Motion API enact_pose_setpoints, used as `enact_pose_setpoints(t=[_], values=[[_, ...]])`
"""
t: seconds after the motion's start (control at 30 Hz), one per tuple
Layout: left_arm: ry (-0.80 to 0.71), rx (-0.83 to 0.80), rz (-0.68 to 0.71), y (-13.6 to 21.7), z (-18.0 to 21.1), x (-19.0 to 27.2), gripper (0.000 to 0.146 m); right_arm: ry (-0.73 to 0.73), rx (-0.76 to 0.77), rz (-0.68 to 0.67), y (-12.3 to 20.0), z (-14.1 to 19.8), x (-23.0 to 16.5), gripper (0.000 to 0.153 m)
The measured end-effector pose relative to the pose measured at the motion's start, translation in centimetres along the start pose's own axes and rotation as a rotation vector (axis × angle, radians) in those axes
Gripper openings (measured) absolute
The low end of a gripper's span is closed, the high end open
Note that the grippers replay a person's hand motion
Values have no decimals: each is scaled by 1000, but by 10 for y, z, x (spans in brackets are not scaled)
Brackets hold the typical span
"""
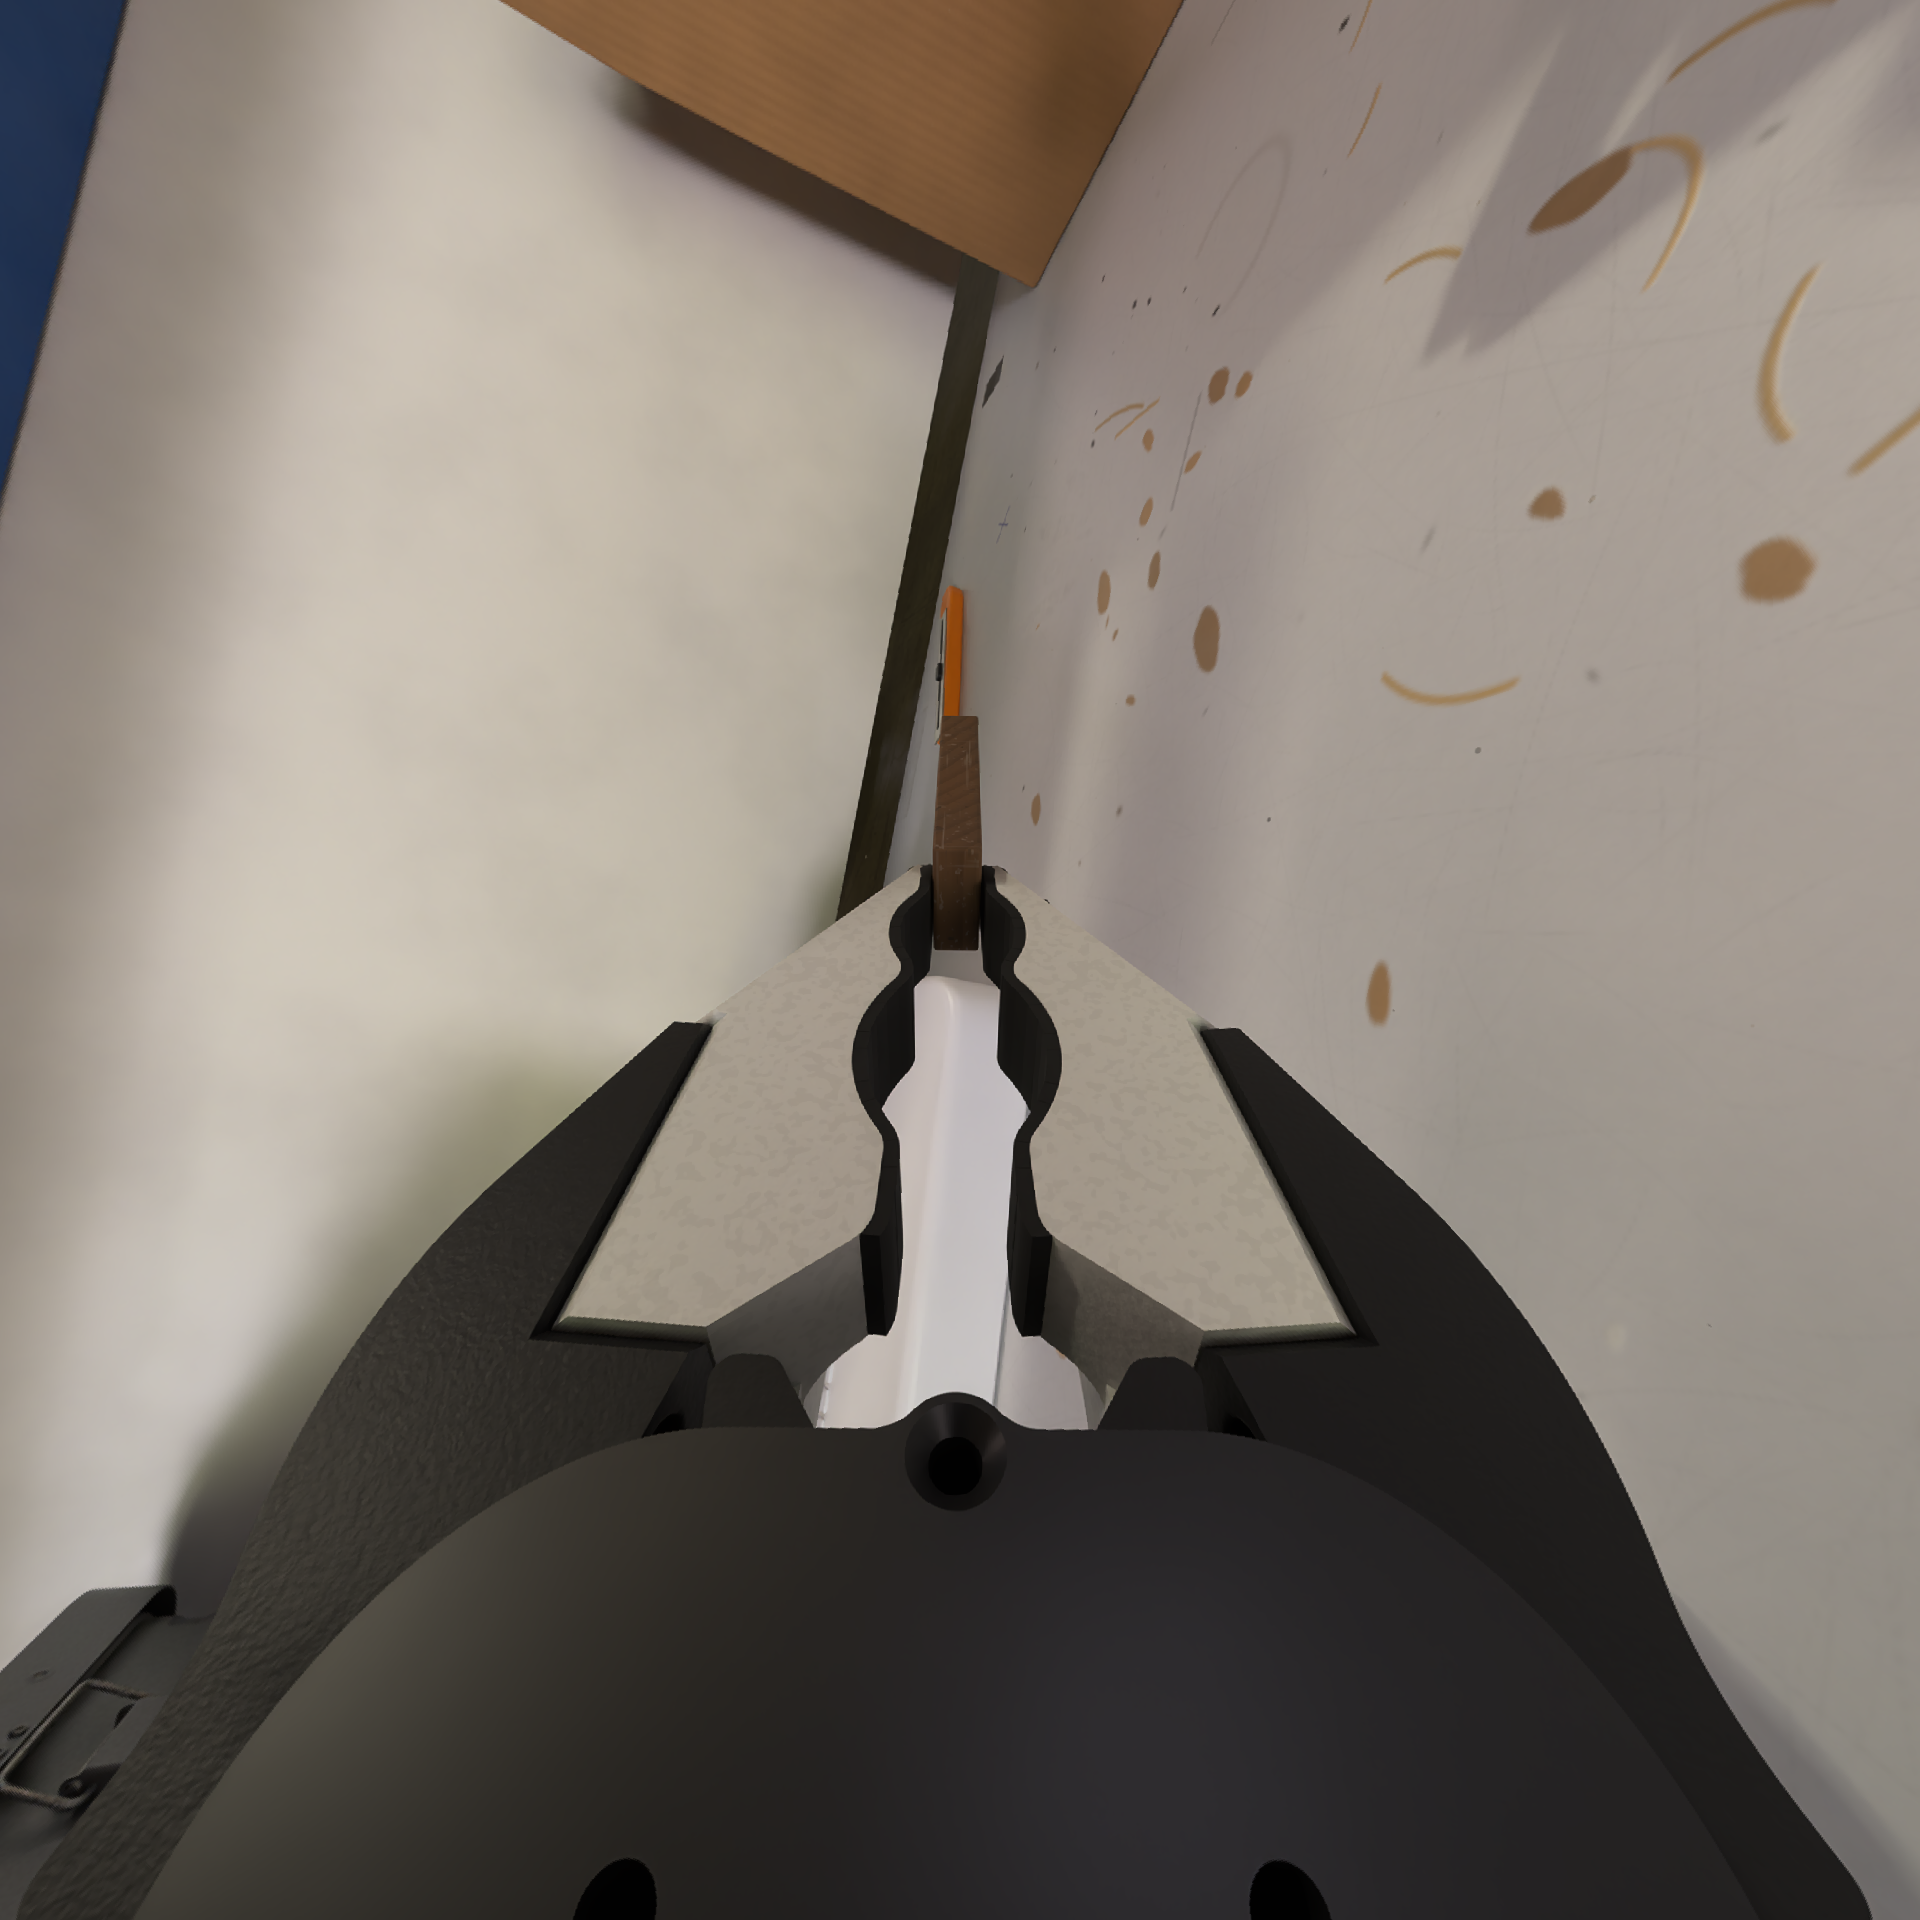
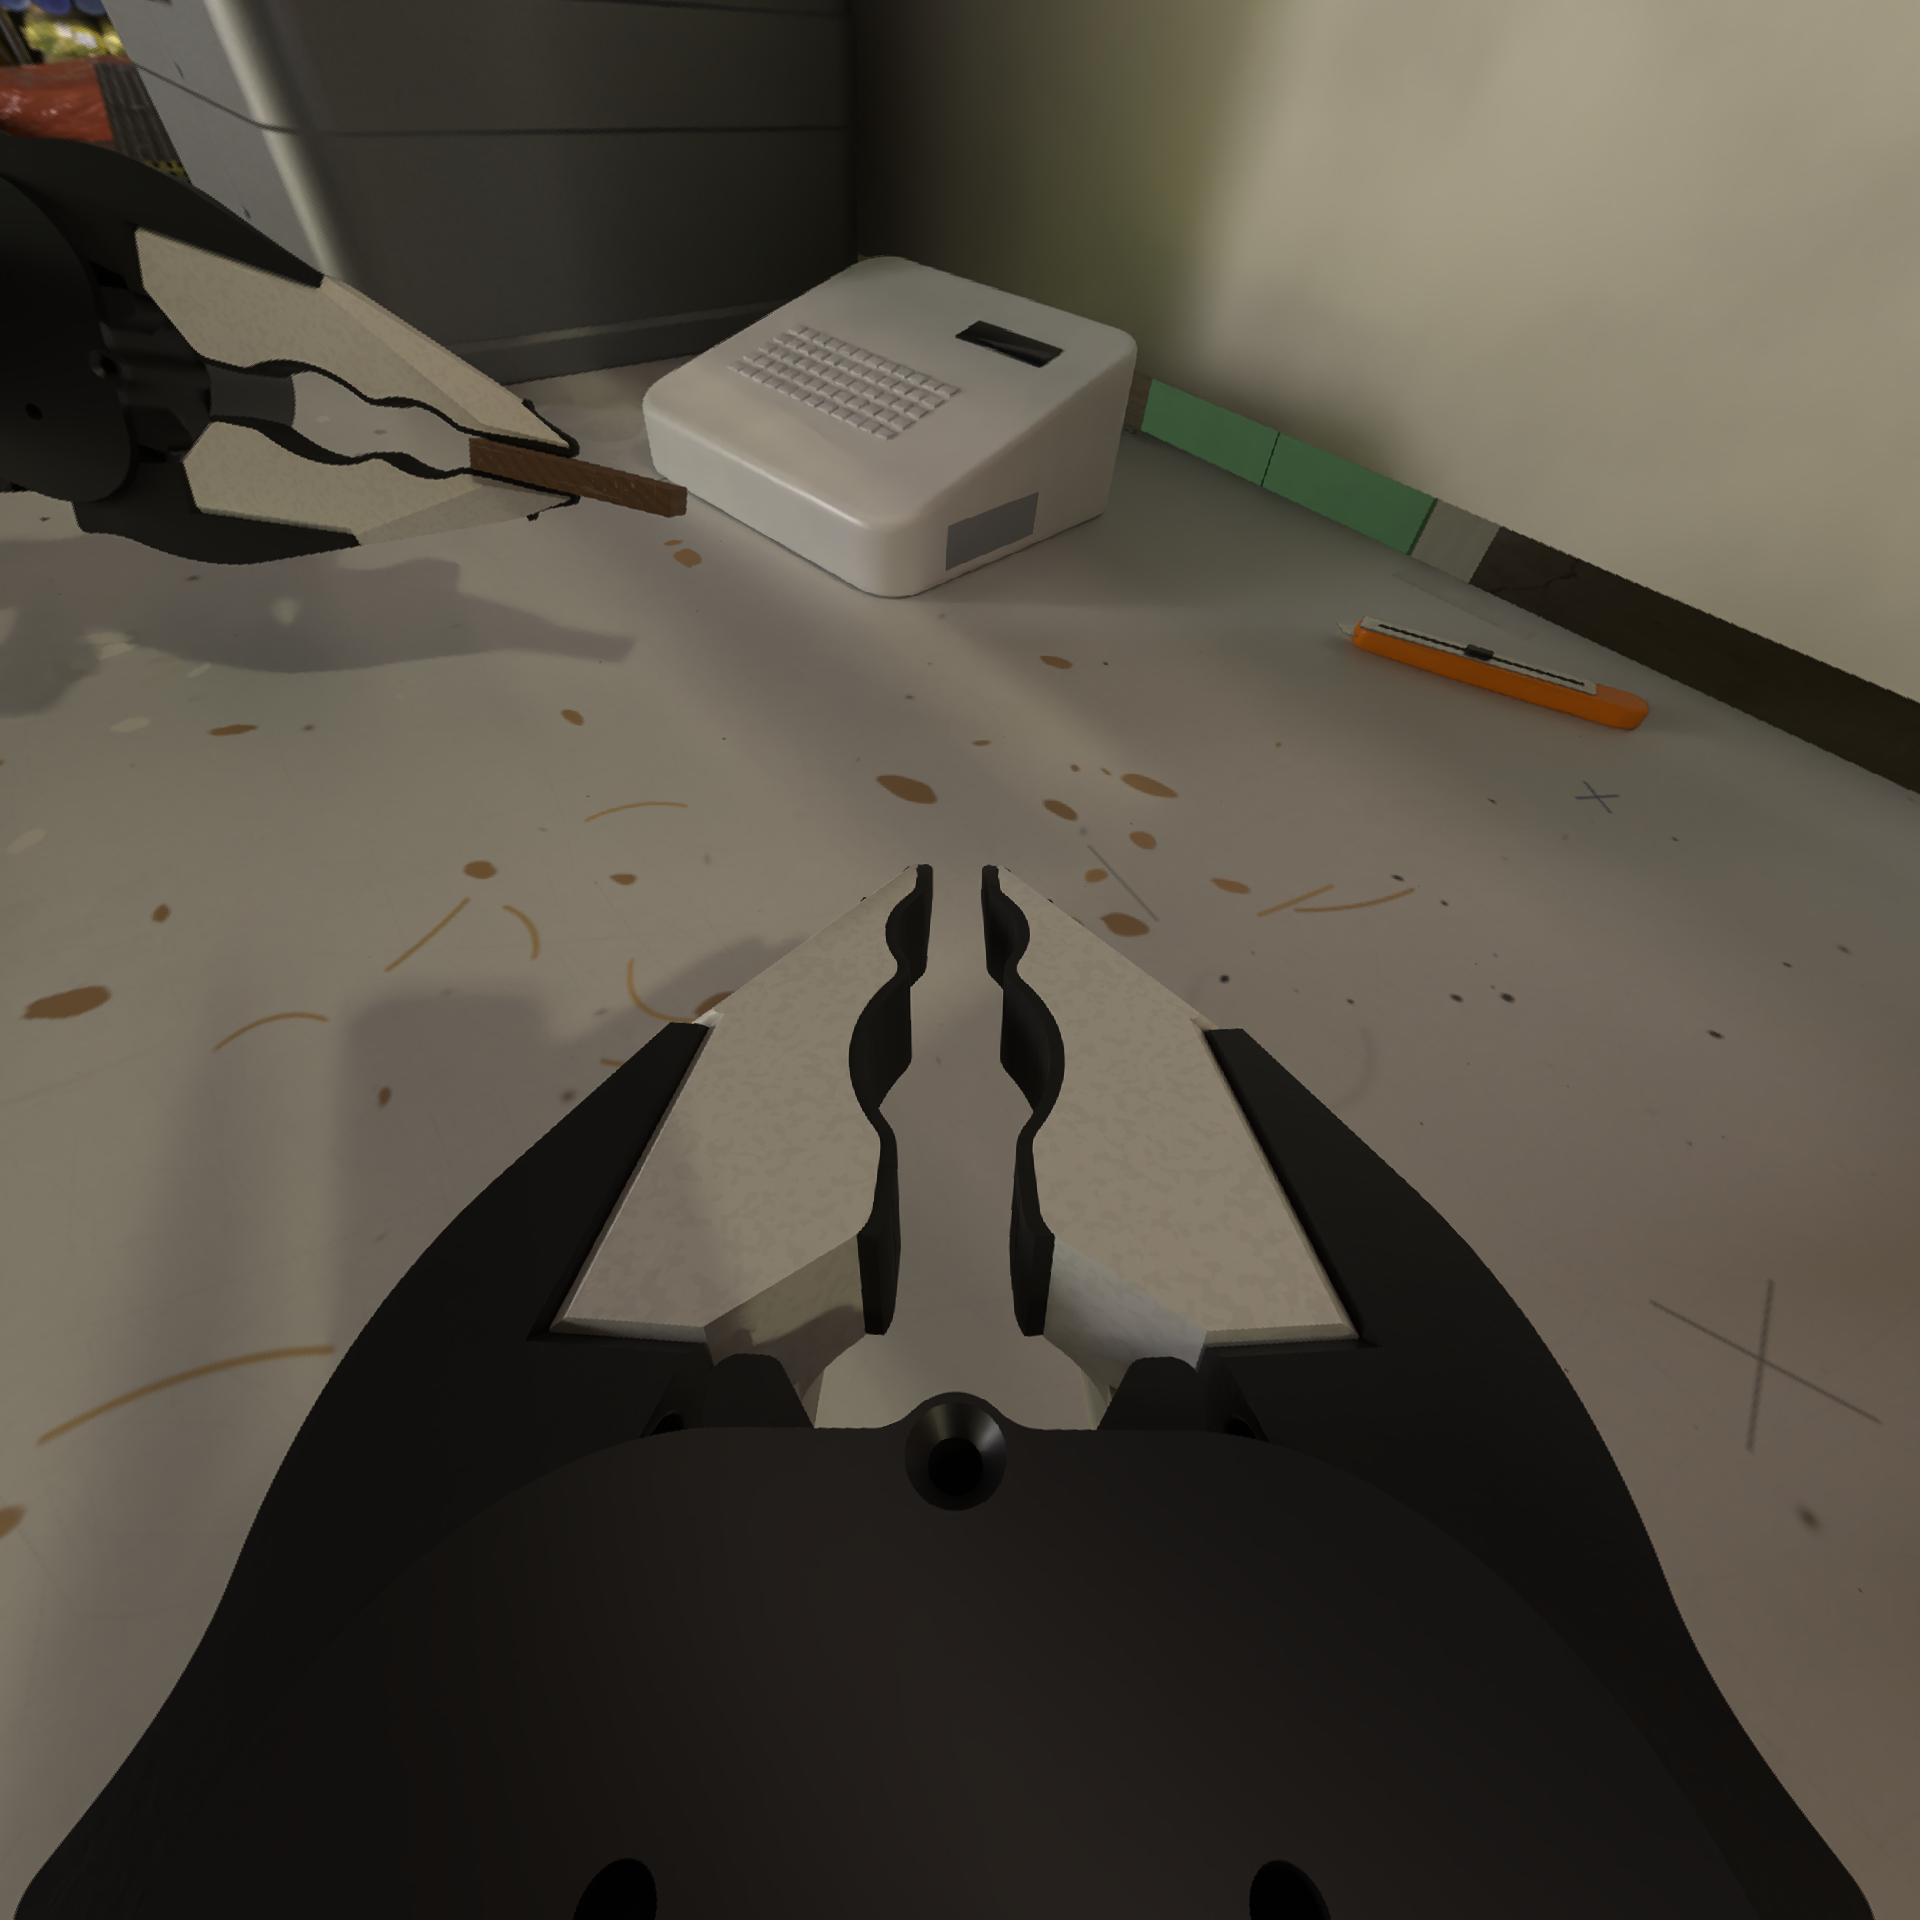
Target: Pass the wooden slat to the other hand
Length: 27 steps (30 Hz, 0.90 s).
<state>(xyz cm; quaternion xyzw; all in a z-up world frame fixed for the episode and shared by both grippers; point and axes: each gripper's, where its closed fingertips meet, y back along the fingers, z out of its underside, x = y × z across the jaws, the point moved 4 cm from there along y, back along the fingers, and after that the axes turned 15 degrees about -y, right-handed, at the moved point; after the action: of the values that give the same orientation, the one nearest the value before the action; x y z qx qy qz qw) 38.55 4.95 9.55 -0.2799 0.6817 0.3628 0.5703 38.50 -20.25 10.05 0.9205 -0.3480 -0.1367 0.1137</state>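
Note:
A thin brown wooden slat (image 1: 957,821) sticks out forward from the tips of my left gripper (image 1: 957,878), which is shut on its near end. In the right wrist view the left gripper (image 2: 551,473) is at the upper left, above the stained white table (image 2: 727,727), with the slat (image 2: 613,486) pointing right toward a white device. My right gripper (image 2: 957,873) is low over the table, well below and right of the slat. Its jaws stand a narrow gap apart with nothing between them.
A white sloped device with a key grid (image 2: 894,436) sits just past the slat's free end. An orange utility knife (image 2: 1496,675) lies near the wall at right. A green strip (image 2: 1288,473) runs along the wall base. A grey cabinet (image 2: 571,156) stands behind. A brown box (image 1: 883,104) shows.

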Motion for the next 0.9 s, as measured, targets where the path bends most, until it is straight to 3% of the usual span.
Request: enact_pose_setpoints(t=[0.27,0.47,0.67,0.9], values=[[76,14,6,0,2,-3,8,0,-4,-1,0,1,0,9],[380,-32,1,-2,24,-20,8,3,-2,-2,0,0,-1,9],[729,51,41,0,39,-33,8,4,-1,-2,1,-1,-1,9],[690,59,44,-1,35,-30,8,6,-4,-3,1,-1,-1,9]])
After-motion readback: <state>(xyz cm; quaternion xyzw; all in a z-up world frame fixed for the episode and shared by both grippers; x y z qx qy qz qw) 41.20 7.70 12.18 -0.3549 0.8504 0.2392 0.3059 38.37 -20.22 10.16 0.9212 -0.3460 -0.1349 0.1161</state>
